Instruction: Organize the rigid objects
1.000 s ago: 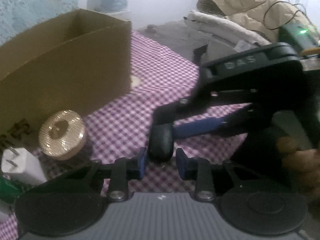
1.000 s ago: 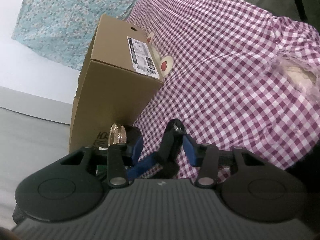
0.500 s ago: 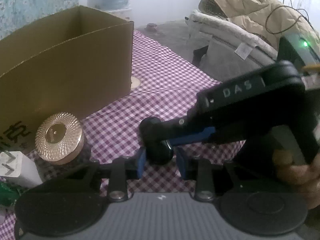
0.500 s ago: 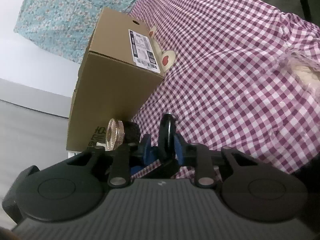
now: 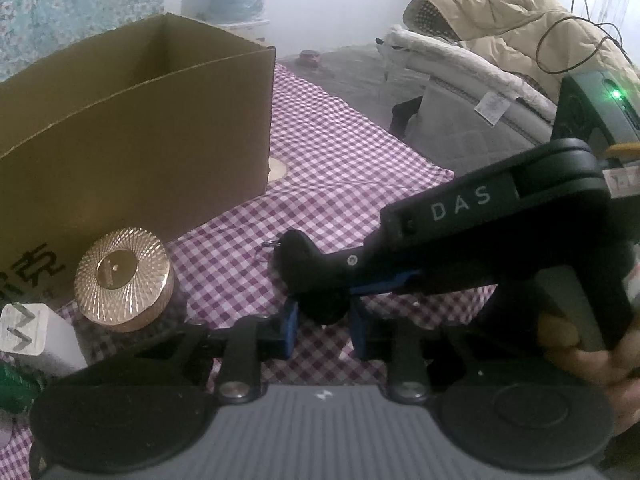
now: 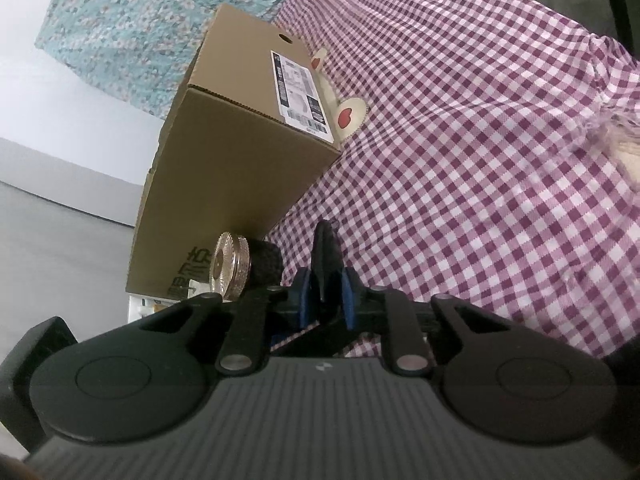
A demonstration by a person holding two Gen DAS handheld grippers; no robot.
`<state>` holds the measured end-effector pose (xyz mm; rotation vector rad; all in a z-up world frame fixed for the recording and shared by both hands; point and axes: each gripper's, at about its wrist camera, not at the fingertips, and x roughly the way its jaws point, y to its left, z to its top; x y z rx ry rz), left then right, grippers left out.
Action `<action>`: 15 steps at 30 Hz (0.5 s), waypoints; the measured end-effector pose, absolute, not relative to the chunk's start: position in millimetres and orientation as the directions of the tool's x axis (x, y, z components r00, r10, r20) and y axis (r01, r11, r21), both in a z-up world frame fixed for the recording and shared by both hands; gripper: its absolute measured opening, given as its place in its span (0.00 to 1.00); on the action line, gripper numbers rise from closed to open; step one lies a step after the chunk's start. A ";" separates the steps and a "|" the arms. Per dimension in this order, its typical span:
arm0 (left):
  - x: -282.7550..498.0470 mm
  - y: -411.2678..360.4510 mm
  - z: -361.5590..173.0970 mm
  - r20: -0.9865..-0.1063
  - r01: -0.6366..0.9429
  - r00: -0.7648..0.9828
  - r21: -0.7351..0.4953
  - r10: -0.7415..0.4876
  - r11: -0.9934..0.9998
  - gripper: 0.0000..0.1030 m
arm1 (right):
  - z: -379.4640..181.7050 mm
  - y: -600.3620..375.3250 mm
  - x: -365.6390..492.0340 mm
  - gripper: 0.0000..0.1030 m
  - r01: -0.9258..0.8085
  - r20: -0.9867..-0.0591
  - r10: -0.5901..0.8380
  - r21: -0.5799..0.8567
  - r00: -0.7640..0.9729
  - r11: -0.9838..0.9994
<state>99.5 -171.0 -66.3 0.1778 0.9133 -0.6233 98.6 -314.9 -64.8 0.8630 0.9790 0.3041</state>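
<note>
Left wrist view: the left gripper [image 5: 322, 330] hangs low over the purple checked cloth [image 5: 340, 168]. Its blue fingers [image 5: 289, 330] are closing, with the lower end of a small black object [image 5: 310, 276] between them; whether the pads already press on it cannot be told, since a little gap seems to show on each side. The right gripper [image 5: 332, 270] reaches in from the right, held by a hand [image 5: 576, 344], and covers much of that object. A small metal ring pokes out at the object's top. To the left stands a dark jar with a gold lid [image 5: 122, 280], beside a white plug adapter [image 5: 24, 330], both just in front of the open cardboard box [image 5: 140, 128].

Right wrist view: the right gripper [image 6: 326, 298] has its fingers [image 6: 347, 296] clamped on the thin black object [image 6: 326, 252], which stands edge-on and upright between the pads. The gold-lidded jar sits just left of them, against the box wall.

The step in hand looks like a handover or a joint pickup of the black object, just clear of or on the cloth. The next move likely calls for one gripper to let go so the other can carry the object up over the box rim and drop it inside, without knocking the jar.
</note>
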 end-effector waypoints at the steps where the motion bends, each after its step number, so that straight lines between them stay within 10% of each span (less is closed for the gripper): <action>1: 98.0 -170.9 -65.6 -0.783 0.575 0.452 -0.111 -0.428 0.811 0.26 | -64.3 -314.4 97.7 0.15 0.141 -0.598 0.583 0.754 0.549 0.641; 15: 60.3 -156.0 -14.4 -0.688 0.589 0.569 -0.041 -0.450 0.807 0.26 | -6.4 -300.9 67.6 0.15 0.036 -0.542 0.579 0.748 0.610 0.662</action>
